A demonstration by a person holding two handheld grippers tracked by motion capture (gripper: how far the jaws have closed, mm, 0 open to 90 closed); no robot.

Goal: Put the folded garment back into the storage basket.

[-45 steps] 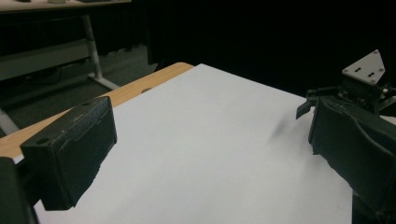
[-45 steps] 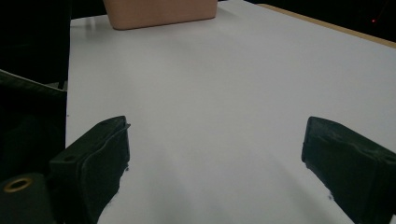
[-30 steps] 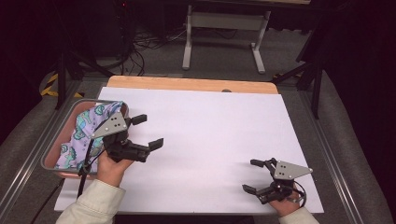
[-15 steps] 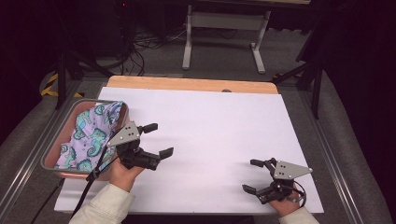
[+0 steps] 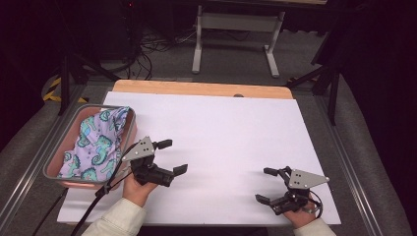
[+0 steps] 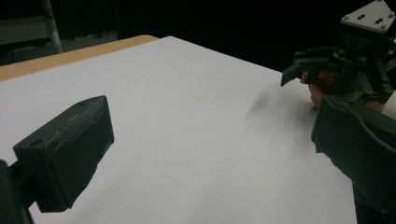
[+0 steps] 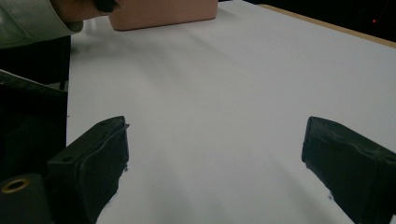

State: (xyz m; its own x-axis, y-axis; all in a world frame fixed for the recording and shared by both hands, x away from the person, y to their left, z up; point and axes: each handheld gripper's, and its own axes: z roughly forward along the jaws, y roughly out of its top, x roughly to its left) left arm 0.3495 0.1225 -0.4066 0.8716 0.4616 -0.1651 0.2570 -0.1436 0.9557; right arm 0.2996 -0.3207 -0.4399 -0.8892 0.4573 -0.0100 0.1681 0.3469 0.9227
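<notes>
A pink bin (image 5: 53, 163) at the table's left holds a lilac cloth (image 5: 97, 145) printed with teal seahorses. My left gripper (image 5: 174, 156) is just right of the bin, over the white table top (image 5: 236, 137), open with nothing between its jaws. In the left gripper view the same gripper (image 6: 210, 154) has only bare white surface between its jaws. My right gripper (image 5: 264, 185) rests near the front right corner, open and empty, pointing left. In the right gripper view it (image 7: 219, 158) looks across the white top toward the pink bin (image 7: 163, 11).
A wooden strip (image 5: 196, 88) runs along the table's far edge. Metal stand legs (image 5: 236, 39) and cables lie on the floor beyond. The right gripper (image 6: 345, 60) appears far off in the left gripper view. A light sleeve (image 7: 32, 18) crosses the right gripper view's top left.
My left gripper has moved away from the bin, rightward and toward the front, staying open. The cloth stays in the bin. The right gripper has not moved.
</notes>
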